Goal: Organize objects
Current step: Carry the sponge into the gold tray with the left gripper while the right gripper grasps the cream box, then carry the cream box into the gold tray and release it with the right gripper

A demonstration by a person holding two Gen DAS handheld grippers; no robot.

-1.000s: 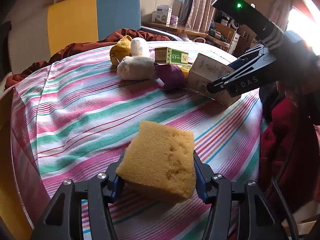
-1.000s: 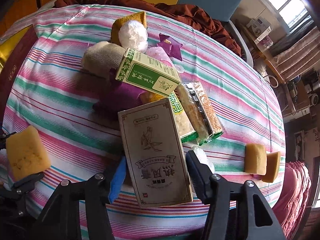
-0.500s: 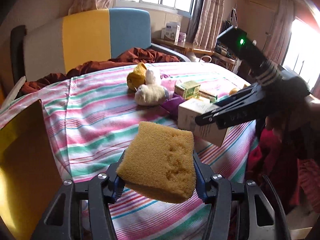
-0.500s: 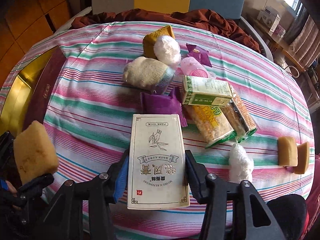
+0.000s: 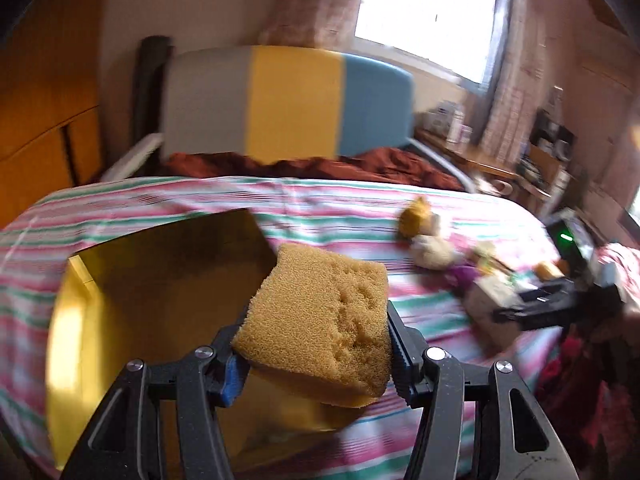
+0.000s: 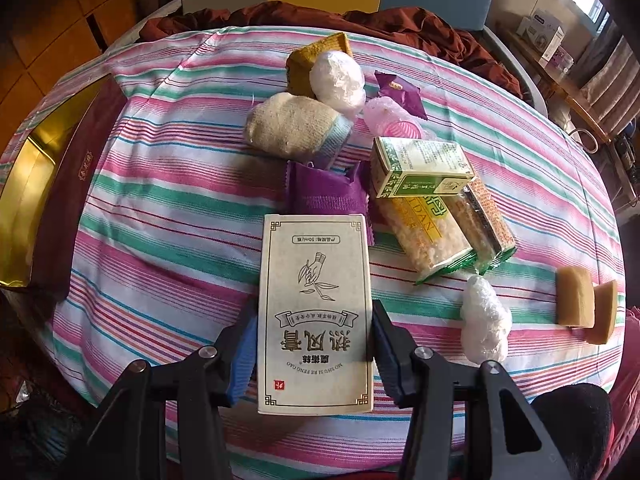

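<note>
The left gripper (image 5: 316, 354) holds a yellow sponge (image 5: 320, 320) pinched between its two pads, the sponge standing up out of the jaws and tilted a little to the right. It hangs above the near corner of a gold box (image 5: 160, 280), which lies open on the striped cloth (image 5: 340, 208) that covers the table; the left wrist view is blurred, so the far things are hard to read. The right gripper (image 6: 312, 348) holds a pale carton (image 6: 314, 312) printed with a hand and a sprig, its pads pressed against the long sides, the carton's face turned up toward the camera and pointing away along the fingers. Below and beyond the carton the cloth carries a loose heap: a purple packet (image 6: 326, 192) just past the carton's far end, a rolled beige sock (image 6: 294, 126) behind it, a white plastic-wrapped ball (image 6: 338, 78) leaning on a mustard sponge (image 6: 304, 62), and a pink wrapped sweet (image 6: 390, 118) beside a small purple sachet (image 6: 400, 90). To the right a green-and-white box (image 6: 420, 164) lies across two clear packs of snacks (image 6: 448, 228). Nearer the table's right edge lie a second white wrapped lump (image 6: 484, 324) and two tan blocks (image 6: 584, 304) side by side. In the right wrist view the gold box sits at the far left edge with a dark red lid (image 6: 64, 208) beside it.
</note>
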